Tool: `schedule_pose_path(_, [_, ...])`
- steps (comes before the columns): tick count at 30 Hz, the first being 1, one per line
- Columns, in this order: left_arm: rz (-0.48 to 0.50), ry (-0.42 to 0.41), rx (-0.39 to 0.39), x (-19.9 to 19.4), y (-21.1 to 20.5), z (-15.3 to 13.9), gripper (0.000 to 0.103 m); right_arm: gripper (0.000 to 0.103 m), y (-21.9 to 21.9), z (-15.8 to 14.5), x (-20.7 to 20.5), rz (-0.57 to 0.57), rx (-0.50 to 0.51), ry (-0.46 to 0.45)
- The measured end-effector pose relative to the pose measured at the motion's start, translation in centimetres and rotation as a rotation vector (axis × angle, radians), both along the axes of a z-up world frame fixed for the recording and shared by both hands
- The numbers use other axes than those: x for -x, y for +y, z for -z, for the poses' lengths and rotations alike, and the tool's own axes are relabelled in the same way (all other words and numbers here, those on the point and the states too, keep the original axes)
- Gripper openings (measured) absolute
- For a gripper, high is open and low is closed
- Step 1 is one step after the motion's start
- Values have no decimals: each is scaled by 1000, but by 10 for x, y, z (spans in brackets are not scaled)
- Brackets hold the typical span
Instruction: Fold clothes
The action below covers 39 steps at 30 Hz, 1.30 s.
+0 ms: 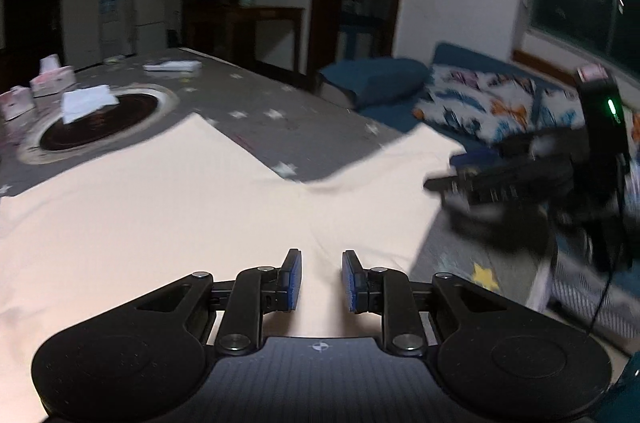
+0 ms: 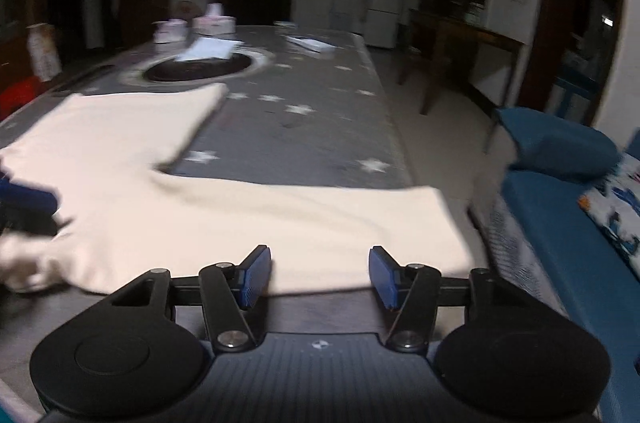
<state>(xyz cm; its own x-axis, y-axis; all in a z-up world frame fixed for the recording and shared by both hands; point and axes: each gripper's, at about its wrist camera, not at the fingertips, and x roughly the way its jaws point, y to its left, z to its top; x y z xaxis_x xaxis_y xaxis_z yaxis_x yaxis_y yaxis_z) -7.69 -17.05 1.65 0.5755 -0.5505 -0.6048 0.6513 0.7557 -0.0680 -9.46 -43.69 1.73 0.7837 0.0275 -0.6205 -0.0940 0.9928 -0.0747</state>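
Note:
A cream T-shirt (image 1: pixel 168 191) lies spread flat on a grey star-patterned table (image 1: pixel 256 103). It also shows in the right wrist view (image 2: pixel 248 219), with one sleeve toward the far left and one toward the right edge. My left gripper (image 1: pixel 321 265) is open, its blue pads just over the shirt's near part with cloth between them, not clamped. My right gripper (image 2: pixel 320 271) is open wide at the shirt's near hem. The right gripper also appears blurred at the right of the left wrist view (image 1: pixel 452 187), by the right sleeve.
A round dark hotplate ring (image 1: pixel 100 121) with a white cloth on it sits mid-table. Tissue boxes (image 1: pixel 52 79) stand at the far left. A blue sofa with a patterned cushion (image 1: pixel 480 99) runs along the table's right side. The table's right edge (image 2: pixel 400 151) drops to the floor.

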Motion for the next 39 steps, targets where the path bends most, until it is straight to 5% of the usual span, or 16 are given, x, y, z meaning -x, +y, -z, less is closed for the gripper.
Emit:
schedule_pose_path(6, [21, 6, -12, 2, -6, 5, 24, 54, -50, 1, -5, 161, -77, 4])
schedule_pose_path(13, [24, 4, -22, 2, -9, 3, 25, 47, -96, 14, -11, 233, -313, 38])
schedule_pose_path(20, [17, -3, -33, 2, -10, 1, 31, 9, -107, 13, -11, 230, -354, 4])
schedule_pose_path(31, [37, -7, -34, 2, -14, 4, 34, 5, -89, -42, -18, 142, -354, -124])
schedule_pose_path(39, [23, -14, 23, 9, -4, -3, 41, 5, -24, -107, -34, -70, -360, -208])
